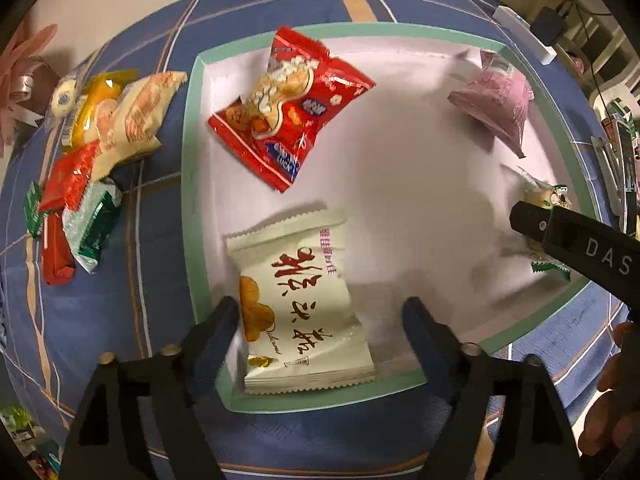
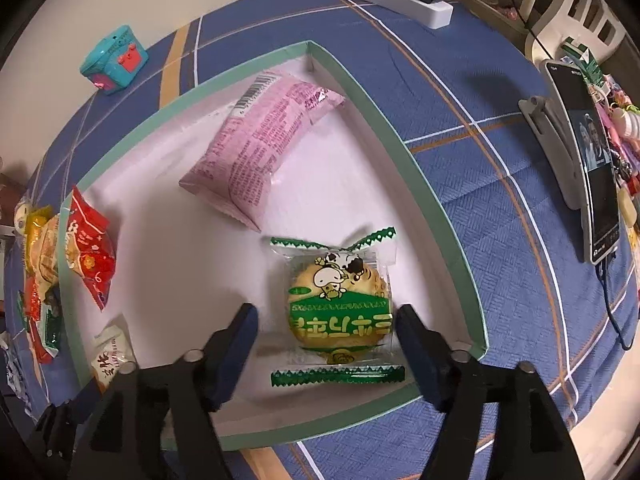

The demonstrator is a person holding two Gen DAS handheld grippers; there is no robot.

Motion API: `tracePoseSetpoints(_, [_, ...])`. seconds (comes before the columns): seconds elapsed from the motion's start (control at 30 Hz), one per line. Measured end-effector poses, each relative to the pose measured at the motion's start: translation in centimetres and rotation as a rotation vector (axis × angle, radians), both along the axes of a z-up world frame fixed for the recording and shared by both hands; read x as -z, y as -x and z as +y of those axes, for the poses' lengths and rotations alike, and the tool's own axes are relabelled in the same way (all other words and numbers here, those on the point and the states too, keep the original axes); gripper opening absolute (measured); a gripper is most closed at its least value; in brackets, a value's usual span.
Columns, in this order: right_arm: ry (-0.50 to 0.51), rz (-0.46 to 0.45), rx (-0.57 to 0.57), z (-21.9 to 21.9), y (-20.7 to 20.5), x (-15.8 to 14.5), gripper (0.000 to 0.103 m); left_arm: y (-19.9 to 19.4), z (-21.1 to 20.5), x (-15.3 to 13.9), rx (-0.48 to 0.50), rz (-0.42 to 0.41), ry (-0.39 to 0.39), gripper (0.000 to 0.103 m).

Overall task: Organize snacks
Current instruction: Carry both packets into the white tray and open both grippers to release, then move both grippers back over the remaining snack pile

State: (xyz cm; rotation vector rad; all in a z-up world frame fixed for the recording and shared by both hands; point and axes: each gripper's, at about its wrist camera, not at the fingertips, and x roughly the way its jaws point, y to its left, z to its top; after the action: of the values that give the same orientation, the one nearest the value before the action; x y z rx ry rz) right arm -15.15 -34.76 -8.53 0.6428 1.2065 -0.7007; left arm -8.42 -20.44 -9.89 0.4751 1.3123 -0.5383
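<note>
A white box with a green rim [image 1: 191, 200] [image 2: 420, 184] lies on a blue plaid cloth and holds several snacks. In its near corner a cream packet with red writing [image 1: 304, 312] lies flat between the fingers of my left gripper [image 1: 322, 312], which is open. A green cookie packet [image 2: 340, 308] rests on the box floor between the fingers of my right gripper [image 2: 326, 316], also open. A red packet [image 1: 292, 108] [image 2: 90, 252] and a pink packet [image 1: 496, 104] [image 2: 260, 140] lie further in. The right gripper's black body partly hides the cookie packet in the left wrist view.
A pile of loose snacks [image 1: 108, 136] sits on the cloth left of the box. A teal toy box [image 2: 114, 60] stands at the far edge. A white power strip [image 2: 408, 0] and a phone on a stand [image 2: 592, 160] are to the right.
</note>
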Motion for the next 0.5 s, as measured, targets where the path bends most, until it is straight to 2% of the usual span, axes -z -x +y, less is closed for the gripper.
tracePoseSetpoints(0.03, [0.005, -0.005, -0.001, -0.1, 0.0, -0.3, 0.084, 0.0, -0.2, -0.2, 0.0, -0.013, -0.001, 0.094])
tracePoseSetpoints(0.23, [0.036, -0.065, -0.001, 0.0, -0.2, -1.7, 0.103, -0.5, 0.1, -1.5, -0.024, -0.012, 0.054, 0.101])
tracePoseSetpoints(0.37, [0.06, -0.076, 0.011, 0.2, -0.1, -2.3, 0.103, -1.1, 0.9, -2.9, -0.055, -0.068, 0.053, 0.103])
tracePoseSetpoints(0.5, [0.087, -0.082, 0.033, 0.1, 0.2, -2.7, 0.103, -2.1, 1.9, -3.6, -0.105, -0.065, 0.07, 0.103])
